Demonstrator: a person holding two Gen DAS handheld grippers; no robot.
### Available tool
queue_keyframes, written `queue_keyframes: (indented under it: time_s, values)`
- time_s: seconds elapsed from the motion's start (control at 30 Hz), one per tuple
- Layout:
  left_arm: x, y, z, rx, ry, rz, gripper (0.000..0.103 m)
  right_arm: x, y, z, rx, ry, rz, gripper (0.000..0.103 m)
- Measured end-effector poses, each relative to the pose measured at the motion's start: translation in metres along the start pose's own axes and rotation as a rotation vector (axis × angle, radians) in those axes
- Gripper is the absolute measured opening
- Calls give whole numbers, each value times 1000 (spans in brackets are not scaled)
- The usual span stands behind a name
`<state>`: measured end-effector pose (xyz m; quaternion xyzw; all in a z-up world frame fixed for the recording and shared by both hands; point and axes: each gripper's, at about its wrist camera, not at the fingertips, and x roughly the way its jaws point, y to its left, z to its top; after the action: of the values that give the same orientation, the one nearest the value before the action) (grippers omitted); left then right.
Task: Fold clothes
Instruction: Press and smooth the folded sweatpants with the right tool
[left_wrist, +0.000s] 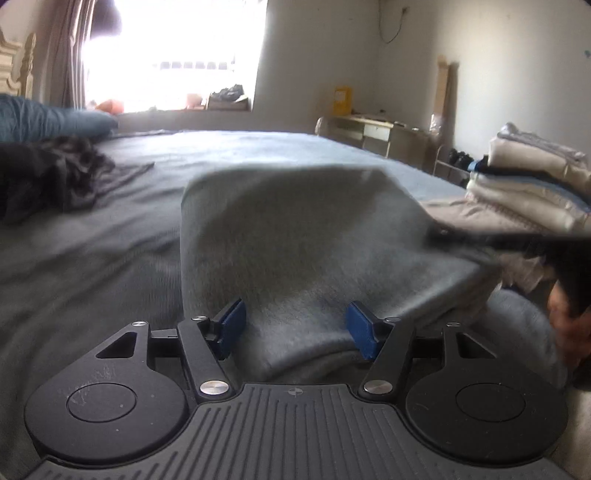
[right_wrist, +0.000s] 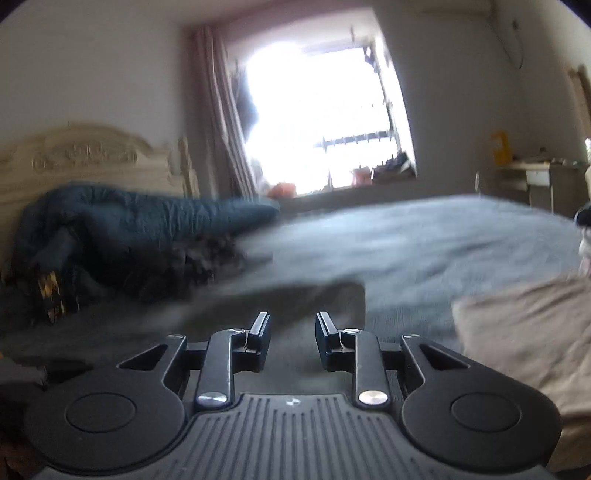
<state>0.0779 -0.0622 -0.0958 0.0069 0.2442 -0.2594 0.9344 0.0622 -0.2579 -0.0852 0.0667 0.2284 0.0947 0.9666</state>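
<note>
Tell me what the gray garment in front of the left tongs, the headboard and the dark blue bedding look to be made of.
Gray garment: probably a soft fleece or thick knit; matte, fuzzy surface, bends in rounded folds.
Headboard: looks like carved wood or moulded board painted cream; raised ornament, slight sheen. Which one, the blur leaves open.
Dark blue bedding: likely a padded quilt with smooth woven cover; puffy and creased.

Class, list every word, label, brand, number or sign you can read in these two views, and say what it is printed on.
None can be read.
Yellow box on the desk: a pale label, too blurred to read.
Left gripper and right gripper: only a small round mark on each body, no text.
</note>
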Motion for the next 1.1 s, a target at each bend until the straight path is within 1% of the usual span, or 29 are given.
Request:
queue_keyframes:
  time_s: [0.03,0.1,0.2,0.27,0.33,0.37,0.43,0.47,0.5,0.53,0.57,0.63,0.67,0.77,0.83,0.87,0.93,0.97,1.0,1.03,1.07,1.1]
  values:
    - [0,-1,-2,4,-11,7,63,8,0,-10,-14,25,-25,26]
    - [-1,-4,-7,11,-34,21,65,4,6,-2,-29,20,-39,26]
    - [-2,-5,-12,5,-63,32,66,-10,13,36,11,-54,17,29]
    - [-3,-6,-14,6,-79,38,67,-3,18,57,-4,-87,20,29]
    - [-4,-8,-16,11,-98,48,67,24,16,67,-33,-52,-5,28]
    - [-4,-8,-17,10,-106,50,67,46,9,63,-29,2,-29,26]
    - [-3,-9,-19,13,-119,51,67,93,-11,49,-3,136,-84,26]
    - [-3,-9,-20,14,-125,52,67,102,-21,44,49,152,-76,27]
    - [-3,-9,-21,17,-130,52,68,97,-23,48,72,149,-76,27]
    - [-4,-9,-22,21,-133,50,68,88,-22,56,74,146,-85,26]
    - [-4,-8,-24,22,-142,48,68,78,-14,65,53,129,-81,29]
    - [-5,-7,-27,22,-157,43,68,55,6,83,-9,81,-59,29]
    - [-6,-7,-28,21,-165,41,68,55,19,90,-33,85,-14,29]
    - [-6,-7,-30,22,-179,41,68,69,63,111,-94,133,170,29]
    - [-7,-8,-31,26,-187,42,68,102,88,115,-98,205,269,29]
    - [-8,-8,-33,25,-193,39,68,123,97,111,-122,237,265,28]
    - [-10,-6,-34,11,-198,38,68,166,111,100,-192,293,212,28]
    - [-9,-4,-35,0,-196,39,68,180,111,96,-188,310,204,34]
    - [-9,-3,-34,-9,-193,37,68,190,107,92,-166,321,205,38]
    - [-10,-2,-34,-14,-197,30,68,200,103,88,-144,333,205,39]
    - [-11,-2,-34,-18,-200,25,68,199,99,92,-119,330,210,39]
    - [-11,-2,-35,-17,-202,25,68,186,96,98,-117,294,206,38]
